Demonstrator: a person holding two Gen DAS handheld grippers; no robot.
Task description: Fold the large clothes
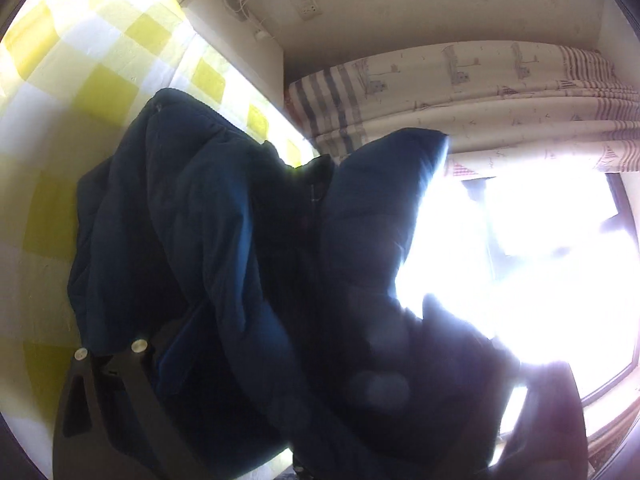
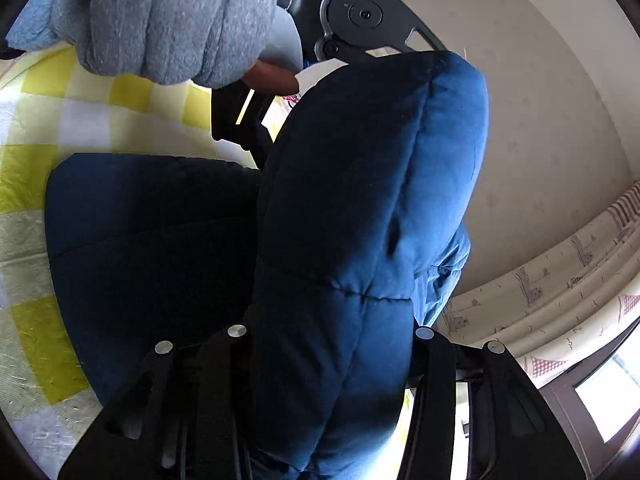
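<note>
A dark blue padded jacket is lifted off a yellow-and-white checked cover. In the left wrist view its bulk fills the middle and hides most of my left gripper; only the left finger shows, with fabric pressed against it. In the right wrist view a thick quilted fold of the jacket runs between the two black fingers of my right gripper, which is shut on it. The rest of the jacket hangs to the left above the checked cover.
A grey-gloved hand holds the other gripper's black body at the top of the right wrist view. A patterned curtain and a bright window are to the right. A wall with a socket is behind.
</note>
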